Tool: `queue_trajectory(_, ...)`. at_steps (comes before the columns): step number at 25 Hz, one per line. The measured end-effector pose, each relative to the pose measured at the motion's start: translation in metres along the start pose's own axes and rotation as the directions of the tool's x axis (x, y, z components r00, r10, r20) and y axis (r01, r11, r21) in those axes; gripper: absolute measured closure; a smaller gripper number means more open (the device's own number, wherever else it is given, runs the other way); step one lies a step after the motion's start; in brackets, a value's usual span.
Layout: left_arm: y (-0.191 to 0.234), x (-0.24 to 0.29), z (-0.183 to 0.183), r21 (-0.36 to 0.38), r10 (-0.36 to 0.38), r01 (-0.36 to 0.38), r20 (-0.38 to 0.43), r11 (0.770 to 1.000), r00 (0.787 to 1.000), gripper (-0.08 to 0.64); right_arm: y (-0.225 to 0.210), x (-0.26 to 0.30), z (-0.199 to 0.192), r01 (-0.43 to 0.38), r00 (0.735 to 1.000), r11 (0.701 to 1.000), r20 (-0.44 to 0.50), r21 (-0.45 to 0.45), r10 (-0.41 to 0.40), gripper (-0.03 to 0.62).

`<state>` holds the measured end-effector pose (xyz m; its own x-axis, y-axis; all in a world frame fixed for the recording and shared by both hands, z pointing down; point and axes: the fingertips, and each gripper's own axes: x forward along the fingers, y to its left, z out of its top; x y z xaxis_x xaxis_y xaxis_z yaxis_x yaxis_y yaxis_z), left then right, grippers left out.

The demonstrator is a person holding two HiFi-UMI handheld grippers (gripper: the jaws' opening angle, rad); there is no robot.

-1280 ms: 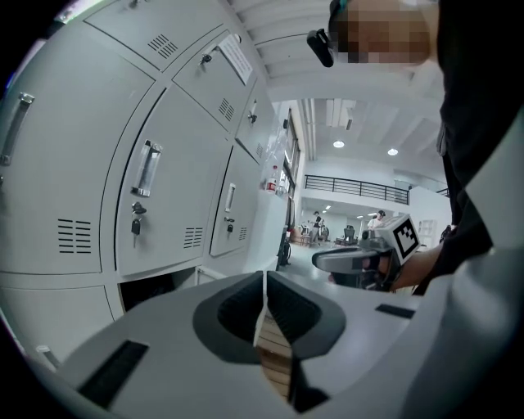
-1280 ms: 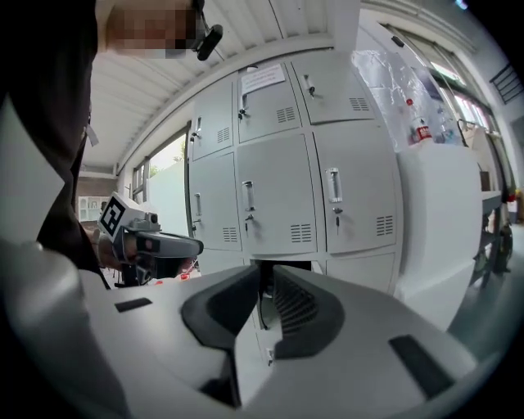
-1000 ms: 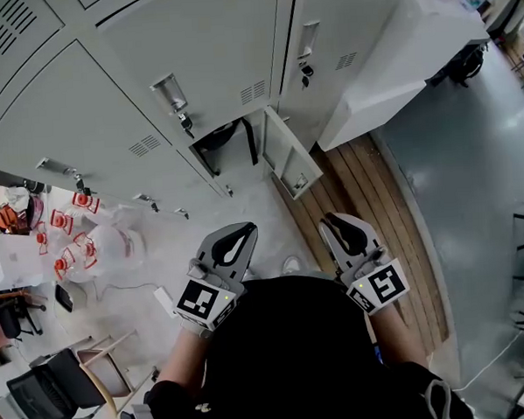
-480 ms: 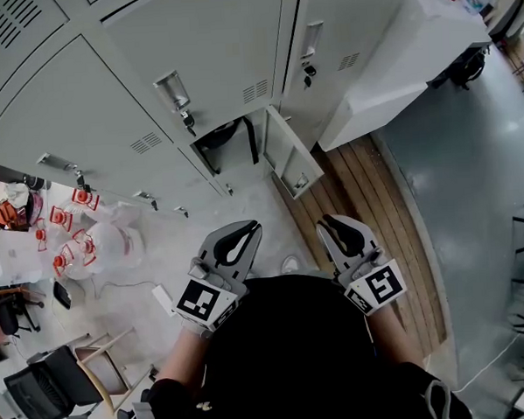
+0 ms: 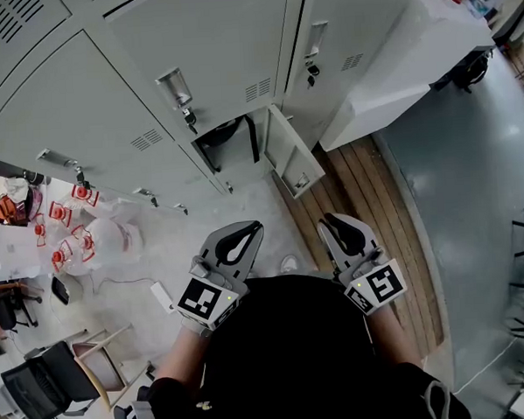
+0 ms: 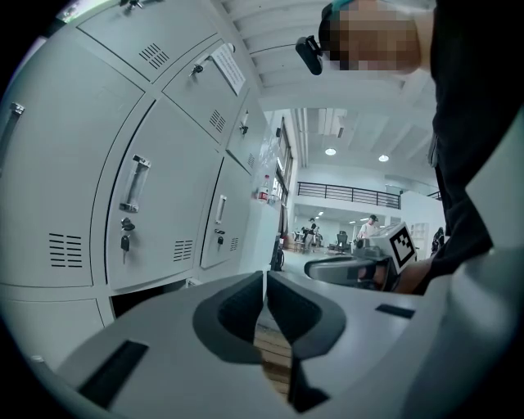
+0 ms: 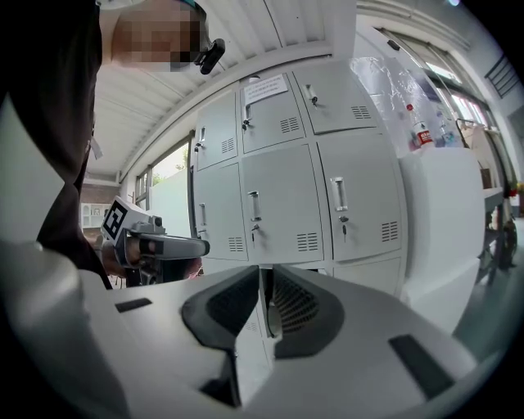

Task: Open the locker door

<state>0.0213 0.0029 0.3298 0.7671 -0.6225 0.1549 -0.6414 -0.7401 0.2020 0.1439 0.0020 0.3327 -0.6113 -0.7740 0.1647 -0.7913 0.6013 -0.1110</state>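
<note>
A bank of grey lockers fills the upper head view. One small bottom locker stands with its door swung open to the right, showing a dark inside. Both grippers are held close to the person's body, well short of the lockers. My left gripper has its jaws together and empty; its own view looks along the locker fronts. My right gripper is shut too, with nothing in it, and its own view faces the locker doors.
A white cabinet stands right of the lockers, on a wooden strip of floor. Red-and-white bottles and plastic bags lie on the floor at left, with chairs nearer. A power strip lies beside my left gripper.
The view has shifted slightly; both grippers stay in about the same place, still shut. The locker door stands as before.
</note>
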Motion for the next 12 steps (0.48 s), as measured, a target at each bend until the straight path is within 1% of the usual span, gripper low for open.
queue_trajectory(12,0.0077,-0.0012,-0.0024,-0.005,0.026,-0.026,-0.011,1.0,1.0,0.531,-0.0026,0.0,-0.0041,0.003,1.0,1.0,-0.014,-0.004,-0.003,0.526)
